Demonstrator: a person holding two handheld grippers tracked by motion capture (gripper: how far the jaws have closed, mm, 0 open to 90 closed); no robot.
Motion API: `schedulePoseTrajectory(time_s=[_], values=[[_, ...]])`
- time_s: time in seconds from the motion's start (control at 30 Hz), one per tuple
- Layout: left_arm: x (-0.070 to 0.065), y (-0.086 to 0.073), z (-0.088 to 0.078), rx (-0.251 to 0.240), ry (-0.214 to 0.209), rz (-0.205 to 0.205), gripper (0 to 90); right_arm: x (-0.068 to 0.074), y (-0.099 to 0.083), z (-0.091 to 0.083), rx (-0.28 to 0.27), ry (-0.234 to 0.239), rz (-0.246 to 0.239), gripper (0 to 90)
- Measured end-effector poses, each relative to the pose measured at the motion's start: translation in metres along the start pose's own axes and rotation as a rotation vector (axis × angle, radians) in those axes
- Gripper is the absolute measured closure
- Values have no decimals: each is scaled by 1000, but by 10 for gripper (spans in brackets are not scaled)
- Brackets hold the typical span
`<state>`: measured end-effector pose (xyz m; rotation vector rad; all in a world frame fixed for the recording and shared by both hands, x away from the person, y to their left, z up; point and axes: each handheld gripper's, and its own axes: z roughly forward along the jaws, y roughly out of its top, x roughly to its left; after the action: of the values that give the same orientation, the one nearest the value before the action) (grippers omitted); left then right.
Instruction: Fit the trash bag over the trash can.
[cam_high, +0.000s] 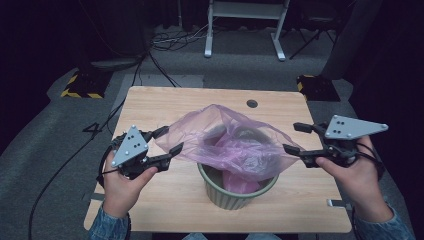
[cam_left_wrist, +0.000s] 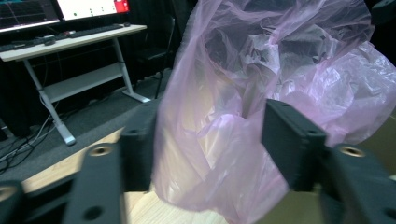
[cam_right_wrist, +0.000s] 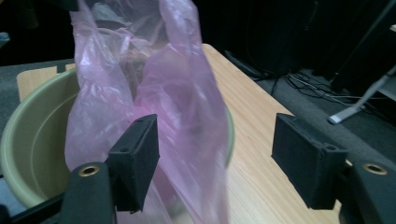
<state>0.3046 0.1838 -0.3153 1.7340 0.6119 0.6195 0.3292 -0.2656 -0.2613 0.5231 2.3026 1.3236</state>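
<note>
A thin pink plastic bag (cam_high: 230, 145) billows over and into a ribbed green bin (cam_high: 235, 197) near the front of the wooden table (cam_high: 165, 105). At the bag's left corner is my left gripper (cam_high: 170, 141), open, with the film lying loosely between its jaws. The left gripper view has the bag (cam_left_wrist: 219, 116) hanging between the wide black jaws of that gripper (cam_left_wrist: 210, 149). My right gripper (cam_high: 291, 137) is open at the bag's right edge. In the right gripper view the bag (cam_right_wrist: 173, 107) brushes the left jaw of this gripper (cam_right_wrist: 219, 158), apart from the right jaw, above the bin's rim (cam_right_wrist: 28, 121).
A round cable hole (cam_high: 252, 104) sits near the table's far edge. Beyond the table are white desk legs (cam_high: 245, 25) and cables on the grey floor (cam_high: 175, 40). A desk with monitors (cam_left_wrist: 70, 42) stands off to the side. Yellow-black striped bases (cam_high: 82, 85) flank the table's far corners.
</note>
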Motion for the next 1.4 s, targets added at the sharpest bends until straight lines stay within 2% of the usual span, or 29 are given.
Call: schedulePoseTrajectory(time_s=[0.03, 0.13, 0.2, 0.23, 0.33, 0.47, 0.67, 0.87, 1.0, 1.1, 1.2, 1.4], values=[[1, 0, 2, 0, -7, -5, 479, 1, 1, 5, -1, 9, 0, 365], [4, -1, 8, 11, -39, -13, 639, -3, 5, 18, -26, 45, 28, 548], [5, -1, 11, 18, -59, -17, 745, -9, 7, 24, -46, 73, 70, 728], [5, -2, 13, 21, -57, -13, 777, -13, 8, 26, -44, 85, 85, 790], [10, -5, 19, 46, -55, -14, 839, -24, 6, 32, -24, 68, 103, 891], [20, -16, 34, 85, -42, -40, 868, -37, -4, 44, 35, 35, 124, 900], [26, -31, 54, 130, -42, -77, 873, -55, -27, 63, 128, 3, 164, 900], [30, -47, 62, 230, -35, -91, 895, -65, -55, 81, 214, 17, 222, 900], [31, -55, 63, 265, -48, -115, 898, -64, -71, 87, 259, 38, 243, 900], [30, -59, 61, 266, -68, -125, 898, -61, -79, 87, 268, 58, 251, 900], [30, -61, 58, 256, -73, -128, 896, -59, -84, 83, 254, 80, 265, 900], [32, -66, 63, 265, -74, -159, 894, -58, -85, 83, 259, 65, 262, 900]])
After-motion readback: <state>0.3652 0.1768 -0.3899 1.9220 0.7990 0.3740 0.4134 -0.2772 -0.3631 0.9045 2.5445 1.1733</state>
